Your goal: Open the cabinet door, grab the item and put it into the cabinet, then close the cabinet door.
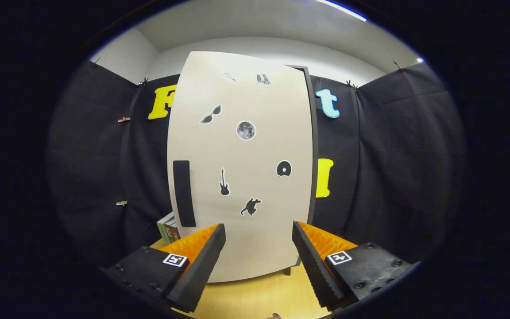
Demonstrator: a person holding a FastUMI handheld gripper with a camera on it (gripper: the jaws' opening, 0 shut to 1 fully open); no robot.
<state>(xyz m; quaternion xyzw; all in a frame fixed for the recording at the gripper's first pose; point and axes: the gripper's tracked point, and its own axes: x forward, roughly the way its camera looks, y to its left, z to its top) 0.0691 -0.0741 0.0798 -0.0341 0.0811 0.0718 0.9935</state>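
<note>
A tall cream cabinet door (255, 204) with small black stickers stands shut just ahead of my fingers, hinged on a dark cabinet frame (313, 146) along its right side. Its black vertical handle (183, 193) sits near the door's left edge, up and left of my left finger. My gripper (258, 232) is open, its fingers wide apart with nothing between them, pointing at the lower part of the door. A small green and white box (168, 227) peeks out from behind the door's lower left corner, just beyond my left finger.
The cabinet stands on a light wooden tabletop (255, 297) that shows between and below my fingers. Black cloth walls (392, 168) close in the booth on both sides and behind the cabinet.
</note>
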